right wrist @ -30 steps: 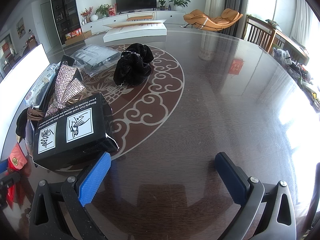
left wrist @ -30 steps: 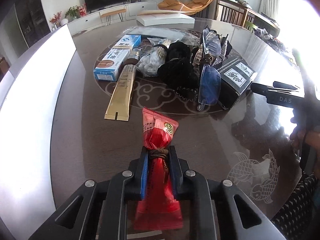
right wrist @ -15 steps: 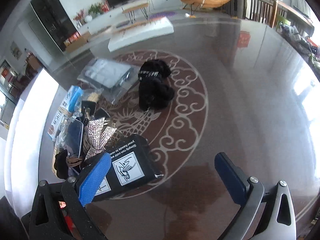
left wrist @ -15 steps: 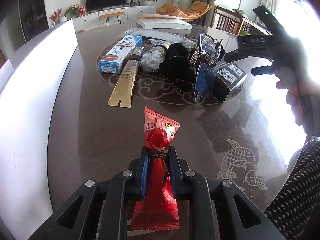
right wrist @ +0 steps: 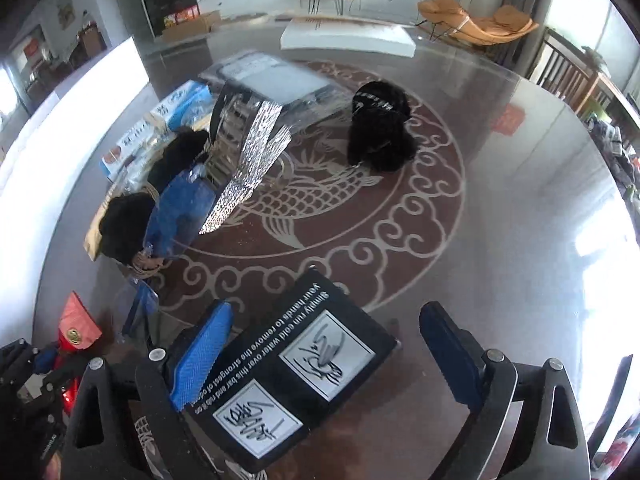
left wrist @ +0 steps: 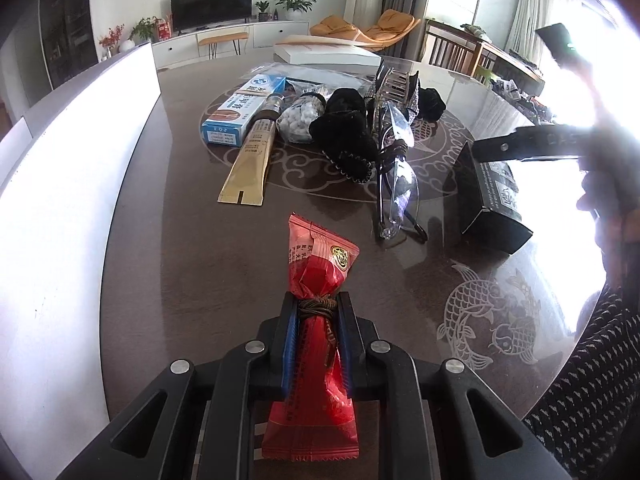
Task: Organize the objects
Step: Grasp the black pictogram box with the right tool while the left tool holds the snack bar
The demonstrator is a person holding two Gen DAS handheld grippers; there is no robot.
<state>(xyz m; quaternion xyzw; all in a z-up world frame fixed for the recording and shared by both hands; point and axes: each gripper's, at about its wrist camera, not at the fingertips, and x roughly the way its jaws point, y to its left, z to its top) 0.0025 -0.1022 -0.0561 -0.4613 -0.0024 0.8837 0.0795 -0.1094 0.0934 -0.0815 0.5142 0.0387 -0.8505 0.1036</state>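
My left gripper (left wrist: 318, 312) is shut on a red snack packet (left wrist: 320, 264) with a brown cord wound round its middle, held just above the dark round table (left wrist: 200, 280). In the right wrist view the packet (right wrist: 76, 326) shows at the lower left. My right gripper (right wrist: 324, 344) hangs over a black box (right wrist: 296, 376) with white labels; its jaws are closing with the box between them, the right pad still apart from it. The left wrist view shows that gripper (left wrist: 528, 146) blurred above the box (left wrist: 488, 208).
A cluster lies at the table's middle: blue carton (left wrist: 236, 116), gold tube (left wrist: 250, 168), jar of white beads (left wrist: 302, 118), black fabric pieces (left wrist: 348, 136), clear glasses (left wrist: 396, 196), glittery strip (right wrist: 248, 168), black furry item (right wrist: 380, 132). A white box (right wrist: 348, 36) sits at the far edge.
My right gripper rose and swung left from beside the black box to over it, so the box now lies between its jaws. The left gripper keeps its hold, nearly still.
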